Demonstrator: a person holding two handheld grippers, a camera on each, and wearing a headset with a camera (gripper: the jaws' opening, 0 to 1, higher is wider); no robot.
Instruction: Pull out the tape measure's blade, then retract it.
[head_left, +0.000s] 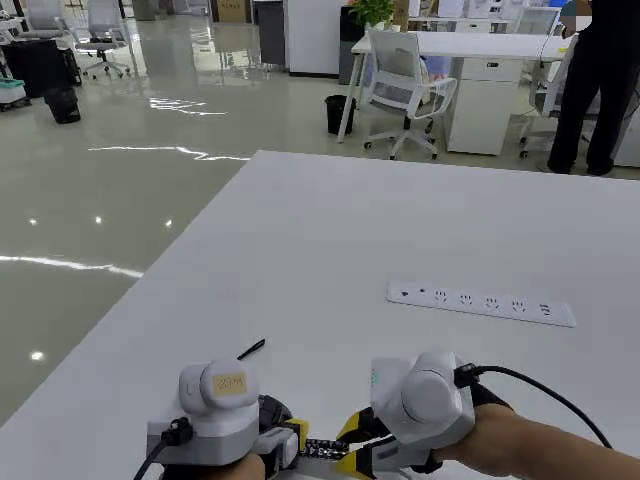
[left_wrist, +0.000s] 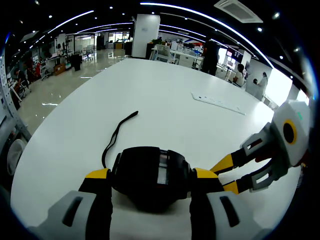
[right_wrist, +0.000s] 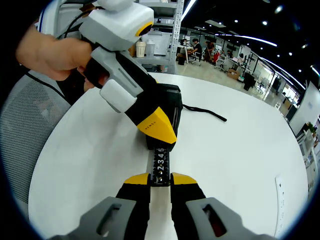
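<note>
Gripping the tape measure (right_wrist: 170, 102) across its black body like that, why does the left gripper (left_wrist: 151, 176) take it sideways?

So the slot faces the other hand. Its yellow-tipped jaws are pressed in on both flanks of the body, which sits low at the near edge of the white table (head_left: 400, 230) — resting on it or just above, I cannot tell. Clamped like that, the body has something to brace against when the pull comes.

And the right gripper (right_wrist: 161, 181)?

It is pinched closed on the blade (right_wrist: 161, 164), near its end, with the jaws closing in from both sides. A short run of blade is out, and the numbers two to five show between the pinch and the mouth of the body. The two tools point at each other almost nose to nose, so a pull should run straight along the blade rather than kink it.

How far along, by your reckoning?

Early in the pulling-out, I judge — most of the blade is inside. The wrist strap (left_wrist: 116, 134) trails loose on the far side and the power strip (head_left: 480, 303) lies well apart, so nothing looks likely to snag.
</note>
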